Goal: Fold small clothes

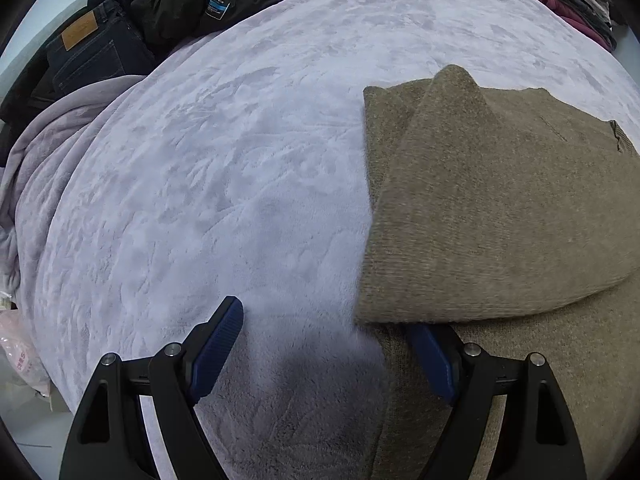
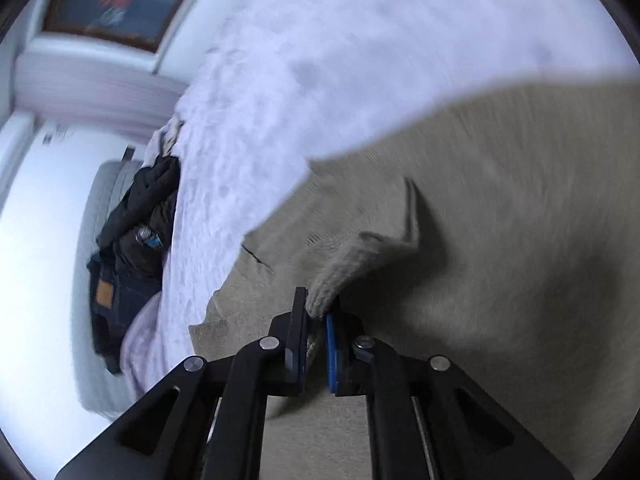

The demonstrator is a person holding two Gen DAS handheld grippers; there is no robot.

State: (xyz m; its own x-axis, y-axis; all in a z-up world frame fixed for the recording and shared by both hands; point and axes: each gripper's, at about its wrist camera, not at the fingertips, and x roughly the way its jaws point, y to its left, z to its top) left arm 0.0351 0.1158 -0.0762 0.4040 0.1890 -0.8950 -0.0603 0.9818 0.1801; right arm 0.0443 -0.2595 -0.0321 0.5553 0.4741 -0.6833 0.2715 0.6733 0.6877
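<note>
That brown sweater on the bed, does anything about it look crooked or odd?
The brown sweater has one sleeve folded slantwise across it, ending in a peak. The right claw pinches a ribbed edge. Nothing looks torn or spilled.

Soft daylight; right view motion-blurred, fisheye-warped.

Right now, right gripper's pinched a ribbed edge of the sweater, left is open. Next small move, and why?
Probably lift the right gripper a little and carry the pinched ribbed edge across the brown sweater. Its jaws are shut on that edge, so the fold can start. The left gripper is open, one finger tucked under a folded layer, holding nothing, over the lilac blanket.
</note>
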